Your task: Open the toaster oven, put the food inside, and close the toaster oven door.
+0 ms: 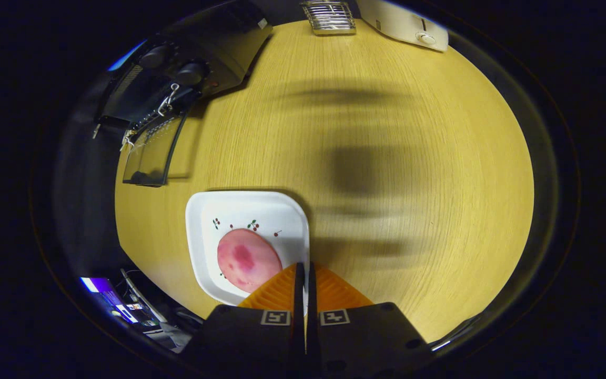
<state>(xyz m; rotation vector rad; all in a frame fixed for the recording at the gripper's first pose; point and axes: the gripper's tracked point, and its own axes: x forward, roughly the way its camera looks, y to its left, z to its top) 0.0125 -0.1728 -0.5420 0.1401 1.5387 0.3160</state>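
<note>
A black toaster oven stands with its glass door dropped open; a round pink slice, perhaps ham, lies on a white square plate.

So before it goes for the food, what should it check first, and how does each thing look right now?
1. Oven door open: ok, it hangs down over the table.
2. Food on the plate: ok, it lies just ahead of the fingers.
3. Gripper open for a grab: not ok, the fingers are shut with nothing between them.
4. Path from plate to oven free: ok, bare table between.
5. Room inside the oven: cannot tell, the inside is dark.
</note>
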